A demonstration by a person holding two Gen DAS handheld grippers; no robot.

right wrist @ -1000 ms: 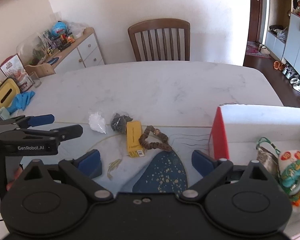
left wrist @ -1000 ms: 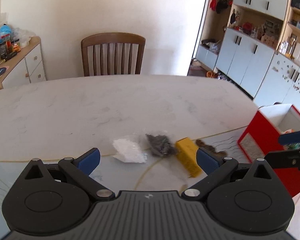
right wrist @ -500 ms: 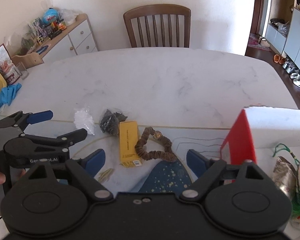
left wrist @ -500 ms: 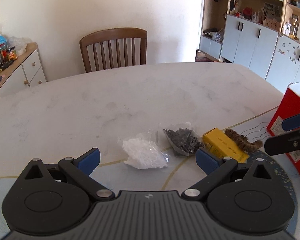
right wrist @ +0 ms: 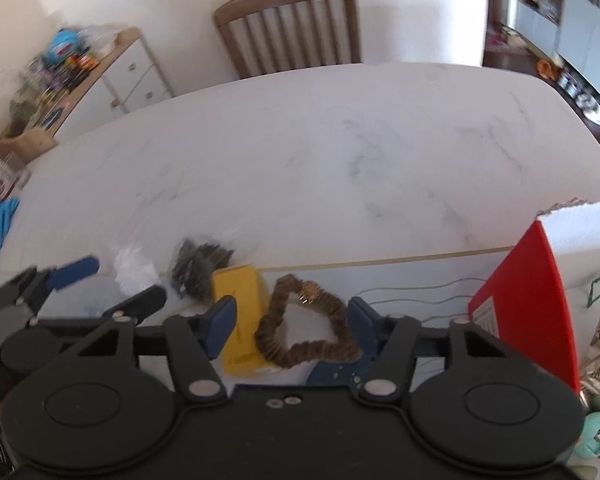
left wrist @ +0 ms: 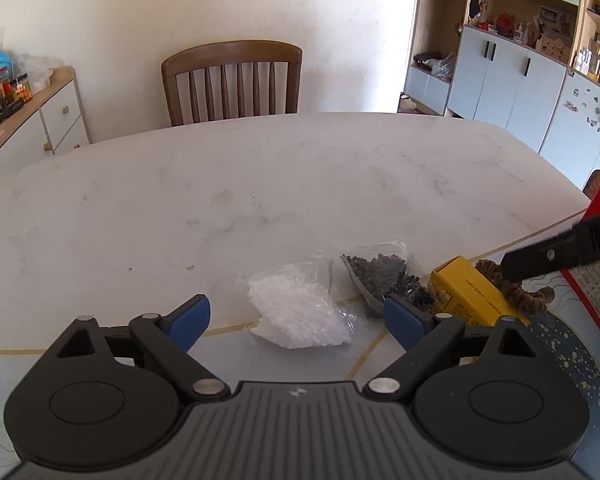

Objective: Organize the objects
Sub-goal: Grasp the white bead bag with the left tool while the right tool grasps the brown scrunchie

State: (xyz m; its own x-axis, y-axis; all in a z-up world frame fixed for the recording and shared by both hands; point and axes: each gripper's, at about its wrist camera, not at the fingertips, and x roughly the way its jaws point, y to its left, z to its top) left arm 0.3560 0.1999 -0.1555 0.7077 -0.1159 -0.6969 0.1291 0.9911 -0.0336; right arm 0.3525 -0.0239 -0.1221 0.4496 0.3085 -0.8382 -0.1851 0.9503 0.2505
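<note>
The right gripper (right wrist: 292,326) straddles the brown scrunchie (right wrist: 304,330); its jaws, half-wide, have just been closing and are not yet pressing. The scrunchie lies on the surface (right wrist: 340,152), touching the yellow box (right wrist: 240,300), ready for lifting. The left gripper (left wrist: 296,320) has wide jaws, just closing slightly, above the white bag (left wrist: 296,312), left of the box.

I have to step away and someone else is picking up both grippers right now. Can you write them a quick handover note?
Left gripper: open, fingers either side of the white bag, not gripping; jaws have just been closing a little.
Right gripper: open around the brown scrunchie, jaws just been closing; grip not yet made.
On the table, left to right: white bag, bag of dark pieces, yellow box, scrunchie.
Red box at the right already holds a few packets.
Done: nothing from this row moved.
Left: all four items, presumably into the red box.
</note>
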